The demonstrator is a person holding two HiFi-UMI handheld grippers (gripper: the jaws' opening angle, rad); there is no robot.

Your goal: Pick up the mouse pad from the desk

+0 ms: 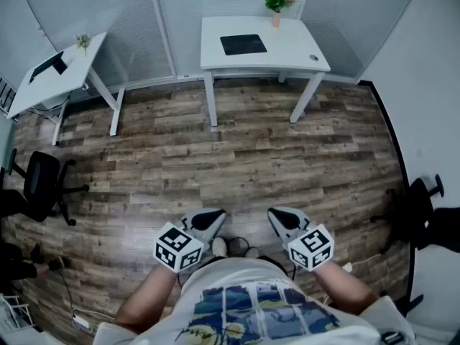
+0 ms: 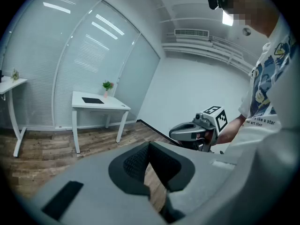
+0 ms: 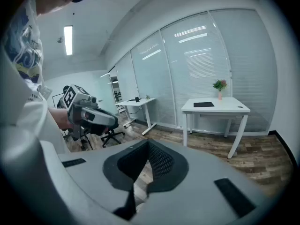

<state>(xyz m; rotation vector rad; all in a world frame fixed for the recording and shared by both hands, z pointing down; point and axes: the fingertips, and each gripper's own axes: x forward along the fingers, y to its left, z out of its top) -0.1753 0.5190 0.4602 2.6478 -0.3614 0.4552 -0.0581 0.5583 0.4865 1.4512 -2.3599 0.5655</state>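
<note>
- The mouse pad, a dark rectangle, lay flat on the white tabletop at the far side of the room. It sat on the tabletop's left half, well apart from both tongs.
- A small potted plant stood at the back edge of that tabletop, behind and to the right of the pad. A small round fitting sat near the front right corner.
- The tabletop rested on white legs against a wall of frosted glass panels lined with horizontal slats.
- The floor was wood planking in mixed brown and grey tones, stretching from the person's feet to the tabletop's legs.
- A second tabletop, also white, stood off to the left against the same glass wall. It carried a dark flat object and a tiny plant.
- A black office chair on castors stood at the left edge of the floor. Another dark chair stood at the right, beside a plain white wall.
- A ceiling strip light glowed overhead.
- The left tongs were held low in front of the person's printed shirt, angled down toward the planks. Their jaws were closed together with nothing between them.
- The right tongs were held just beside them at the same height and tilt, jaws likewise fully closed and empty.
- Each tongs' own view showed the other tongs alongside and the white tabletop with the pad far off across the room.
</note>
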